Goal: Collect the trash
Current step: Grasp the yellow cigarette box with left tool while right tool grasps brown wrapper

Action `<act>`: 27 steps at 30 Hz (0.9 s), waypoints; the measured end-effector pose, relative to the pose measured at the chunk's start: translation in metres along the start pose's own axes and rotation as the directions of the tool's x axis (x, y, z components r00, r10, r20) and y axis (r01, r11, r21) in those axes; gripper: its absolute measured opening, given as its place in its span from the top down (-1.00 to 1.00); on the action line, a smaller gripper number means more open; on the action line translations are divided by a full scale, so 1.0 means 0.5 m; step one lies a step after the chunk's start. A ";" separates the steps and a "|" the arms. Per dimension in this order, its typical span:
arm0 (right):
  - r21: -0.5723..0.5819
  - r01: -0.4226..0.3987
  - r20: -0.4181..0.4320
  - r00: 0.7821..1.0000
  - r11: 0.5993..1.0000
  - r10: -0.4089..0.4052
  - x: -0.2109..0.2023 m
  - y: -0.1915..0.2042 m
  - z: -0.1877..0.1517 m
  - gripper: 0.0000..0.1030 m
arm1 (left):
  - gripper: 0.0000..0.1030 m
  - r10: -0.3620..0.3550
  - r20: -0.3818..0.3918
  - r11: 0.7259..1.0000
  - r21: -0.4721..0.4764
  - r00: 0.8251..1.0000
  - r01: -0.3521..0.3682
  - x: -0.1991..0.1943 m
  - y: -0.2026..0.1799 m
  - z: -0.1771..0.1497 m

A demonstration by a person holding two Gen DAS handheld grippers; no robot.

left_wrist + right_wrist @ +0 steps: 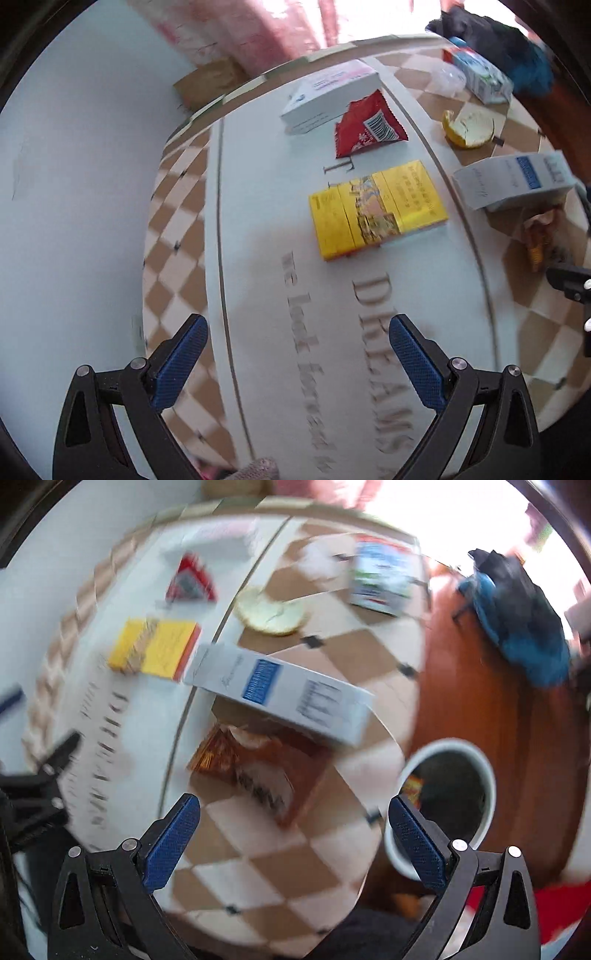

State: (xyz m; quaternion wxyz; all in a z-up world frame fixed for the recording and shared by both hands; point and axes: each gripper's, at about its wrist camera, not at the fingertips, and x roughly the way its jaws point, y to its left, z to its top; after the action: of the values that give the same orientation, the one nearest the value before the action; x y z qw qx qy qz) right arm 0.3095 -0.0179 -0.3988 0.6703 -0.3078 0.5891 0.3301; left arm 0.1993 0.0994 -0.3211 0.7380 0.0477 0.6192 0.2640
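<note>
Nearest in the right wrist view, we see the right gripper point(293, 812) with its blue-padded jaws spread wide and empty above the round table with a brown-and-white checked cloth point(258, 878). Just right of it, beyond the table edge and lower down, stands a white round waste bin point(484, 775); a yellow-red scrap lies inside, the rest being too dark to identify. Ahead between the fingers lies a crumpled brown foil wrapper point(258, 768), partly under a white carton with a blue label point(280, 694).

The left gripper point(297, 334) likewise hangs open, gripping nothing, over the cloth's pale centre panel. Ahead of it lie a flat yellow box point(376, 208), then a red torn sachet point(369, 125), a white flat box point(328, 96) and, to the right, a yellow fruit peel point(469, 129). A blue-white milk carton point(484, 77) sits near the far rim.
</note>
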 end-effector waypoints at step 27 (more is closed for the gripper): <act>0.295 -0.136 -0.123 0.976 0.946 0.179 0.060 -0.086 -0.052 -0.43 | 0.05 -0.300 -0.073 0.812 0.504 0.951 0.295 0.063 -0.079 0.126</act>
State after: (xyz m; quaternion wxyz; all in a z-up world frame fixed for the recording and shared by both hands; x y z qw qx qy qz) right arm 0.3318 -0.0618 -0.4306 0.6332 -0.1837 0.7014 0.2706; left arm 0.2742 0.0958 -0.3502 0.7342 0.1445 0.6628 -0.0278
